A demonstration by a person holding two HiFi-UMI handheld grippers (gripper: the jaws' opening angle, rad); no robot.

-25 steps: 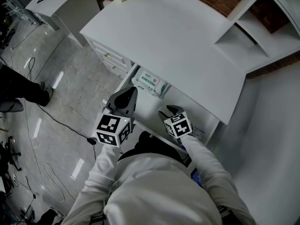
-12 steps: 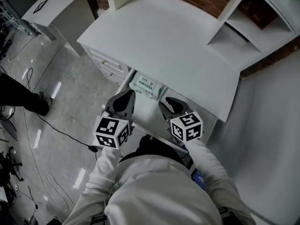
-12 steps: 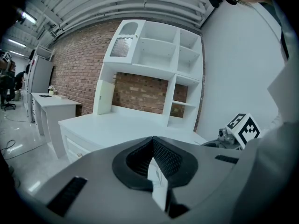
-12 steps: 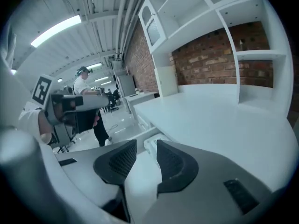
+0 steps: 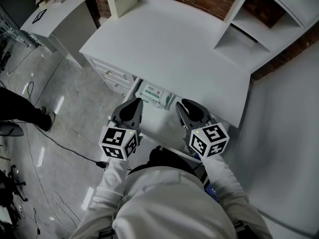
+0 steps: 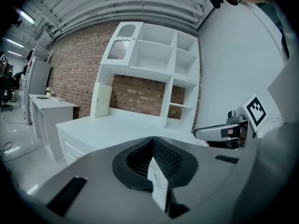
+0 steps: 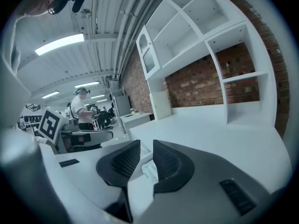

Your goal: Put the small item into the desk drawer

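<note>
The white desk (image 5: 174,49) has its drawer (image 5: 160,122) pulled out under the front edge. A small white and green packet (image 5: 152,92) lies in the drawer's far left part. My left gripper (image 5: 130,108) hovers over the drawer's left side, its jaws (image 6: 153,141) shut tip to tip with nothing gripped. My right gripper (image 5: 189,111) hangs above the drawer's right side, clear of the packet. Its jaws (image 7: 146,146) have just been closing and stand a narrow gap apart, with nothing pressed between them.
A white shelf unit (image 5: 259,24) stands on the desk's back right. A bank of small drawers (image 5: 112,73) sits under the desk's left end. A second white table (image 5: 55,14) is at upper left. Cables (image 5: 65,133) and a person's leg (image 5: 20,111) are on the floor.
My right gripper has risen out of the drawer and its jaws have narrowed. The left gripper has stayed put. The packet lies where it was.
</note>
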